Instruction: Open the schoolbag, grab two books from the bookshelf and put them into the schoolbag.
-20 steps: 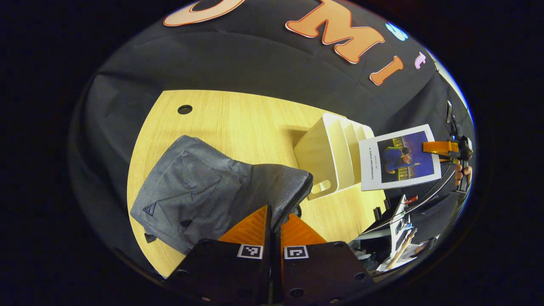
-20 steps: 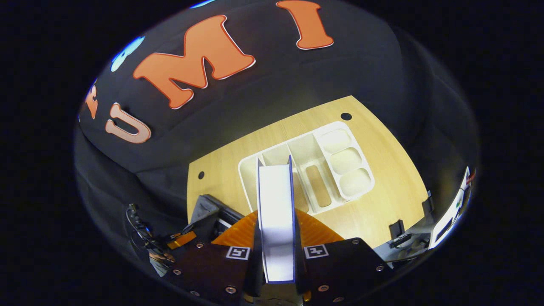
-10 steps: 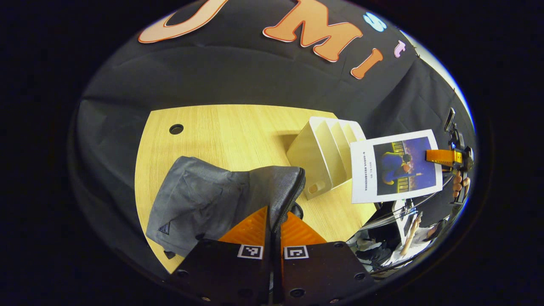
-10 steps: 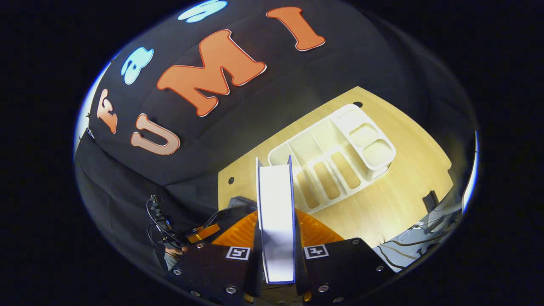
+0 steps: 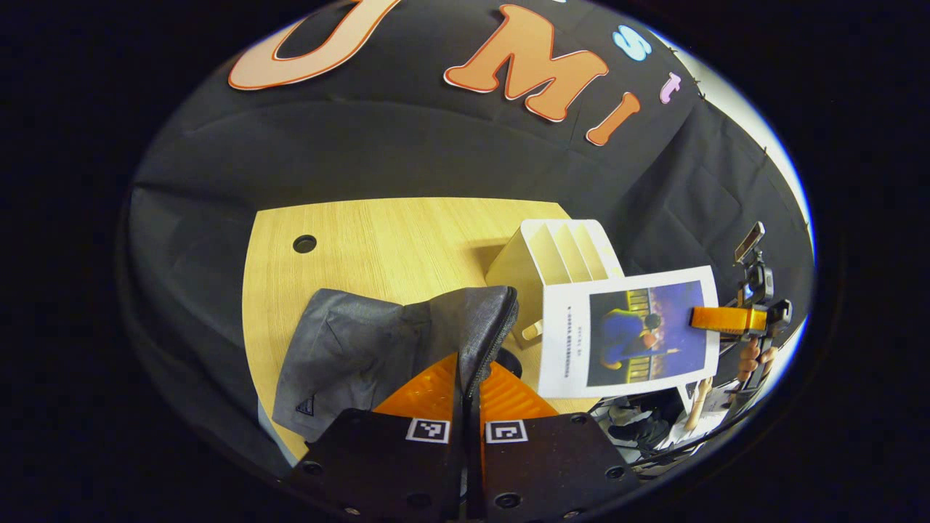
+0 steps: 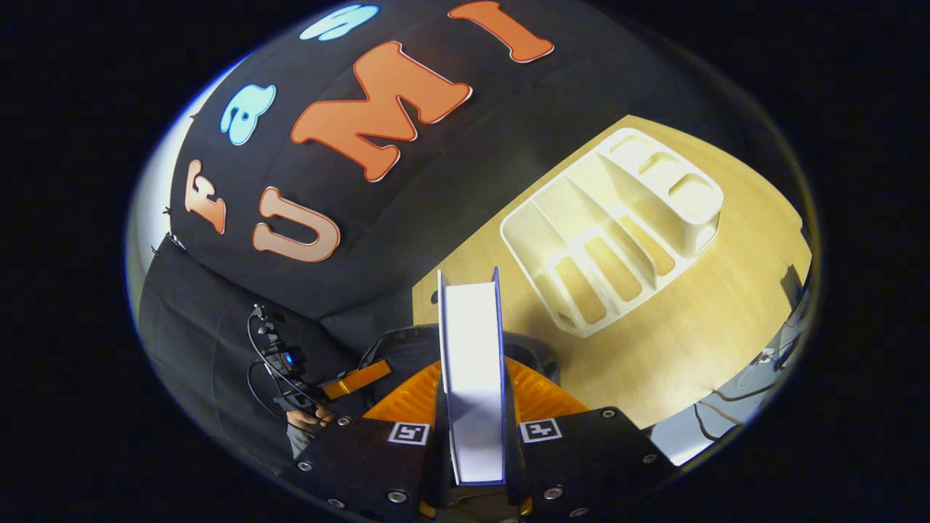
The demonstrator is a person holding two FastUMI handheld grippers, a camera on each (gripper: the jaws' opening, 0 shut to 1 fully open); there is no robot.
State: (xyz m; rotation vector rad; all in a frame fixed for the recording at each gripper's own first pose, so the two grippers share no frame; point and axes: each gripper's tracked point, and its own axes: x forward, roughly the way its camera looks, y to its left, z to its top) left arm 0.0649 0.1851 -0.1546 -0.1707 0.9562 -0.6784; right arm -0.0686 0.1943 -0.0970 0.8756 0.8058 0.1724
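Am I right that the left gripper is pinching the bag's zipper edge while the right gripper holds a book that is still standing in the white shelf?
Not quite: the book is out of the shelf, held in the air by the right gripper, as the left gripper view shows. The left gripper does pinch the bag's zipper edge.

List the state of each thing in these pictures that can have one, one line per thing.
schoolbag: on the table, zipped edge lifted by the left gripper.
left gripper: shut on the schoolbag's zipper edge.
book: in the air beside the bookshelf, cover facing the left gripper view.
right gripper: shut on the book.
bookshelf: upright on the table, visible slots empty.
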